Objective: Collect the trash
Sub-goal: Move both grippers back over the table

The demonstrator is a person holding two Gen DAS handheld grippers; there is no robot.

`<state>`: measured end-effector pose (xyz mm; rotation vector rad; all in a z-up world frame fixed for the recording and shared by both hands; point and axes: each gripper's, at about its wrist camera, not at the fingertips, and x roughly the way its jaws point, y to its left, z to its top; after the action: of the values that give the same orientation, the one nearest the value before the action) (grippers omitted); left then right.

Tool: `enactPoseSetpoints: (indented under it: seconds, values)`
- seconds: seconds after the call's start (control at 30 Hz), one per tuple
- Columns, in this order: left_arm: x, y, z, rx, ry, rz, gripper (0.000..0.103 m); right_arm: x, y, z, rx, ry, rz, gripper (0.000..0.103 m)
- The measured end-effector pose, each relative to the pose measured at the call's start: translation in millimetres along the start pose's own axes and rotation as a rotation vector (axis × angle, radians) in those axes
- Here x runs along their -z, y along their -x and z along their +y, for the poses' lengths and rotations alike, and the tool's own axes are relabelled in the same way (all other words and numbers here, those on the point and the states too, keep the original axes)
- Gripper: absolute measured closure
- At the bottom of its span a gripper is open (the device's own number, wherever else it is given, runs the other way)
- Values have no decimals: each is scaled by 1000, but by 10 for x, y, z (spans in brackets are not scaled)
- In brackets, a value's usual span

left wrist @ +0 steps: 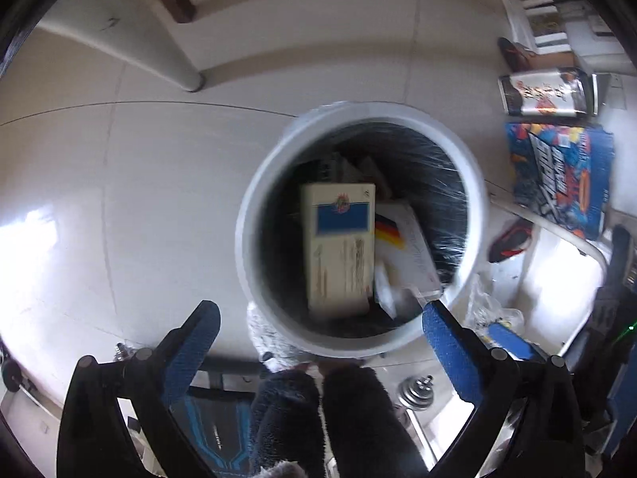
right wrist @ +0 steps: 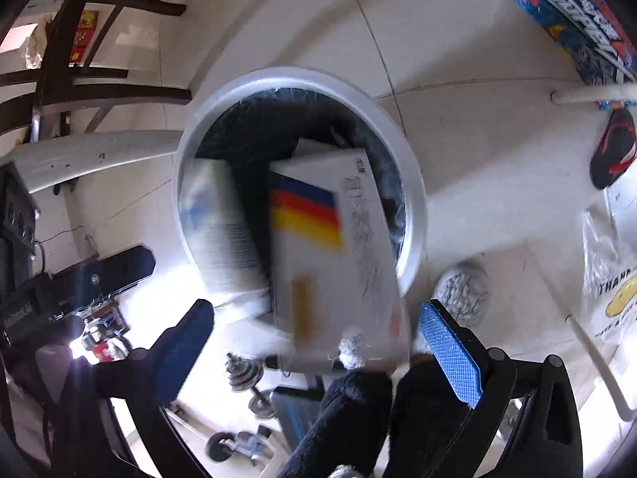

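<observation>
From my left wrist camera I look steeply down at a pale tiled floor with a round white trash bin standing on it, lined with a dark bag. My left gripper has its blue-padded fingers spread wide apart with nothing between them. Inside the bin lies a cream carton with a blue panel, and just beside it a white box with a black, red and yellow stripe. Fuzzy dark trouser legs and a grey slipper show at the bottom, touching the bin's near edge. A chair leg stands beyond the bin; to the right are a printed can, a bright comic-patterned box and a black and red sandal.

From my right wrist camera I see the same bin from the other side. My right gripper also stands wide apart, gripping nothing. The striped white box is blurred, over the bin's near rim and apart from both pads; whether it rests on anything I cannot tell. The cream carton is blurred beside it, within the bin's opening. A dark wooden chair stands upper left, dumbbells lie on the floor below, and a clear plastic bag with a yellow smiley sits at right.
</observation>
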<state>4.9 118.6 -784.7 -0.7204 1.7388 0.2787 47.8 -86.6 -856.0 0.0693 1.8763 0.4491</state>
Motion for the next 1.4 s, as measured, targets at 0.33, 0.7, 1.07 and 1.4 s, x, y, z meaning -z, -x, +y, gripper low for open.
enactPoseSetpoints:
  seconds: [0.33,0.7,1.07,1.4]
  values:
    - [308,292,56,-237,-87,-160,0,136,107,132,251,74,-79,0]
    - [655,593,-191,-255,-152,-179,0,415,617,136,326,67,-154,0]
    - [1132,1227,-309,-232,-151,-207,0,781,1358,336,329,82,-212,0]
    - [1641,2141,-433,-211,-161,-225,0,1231,2381,661,305,87,-247,0]
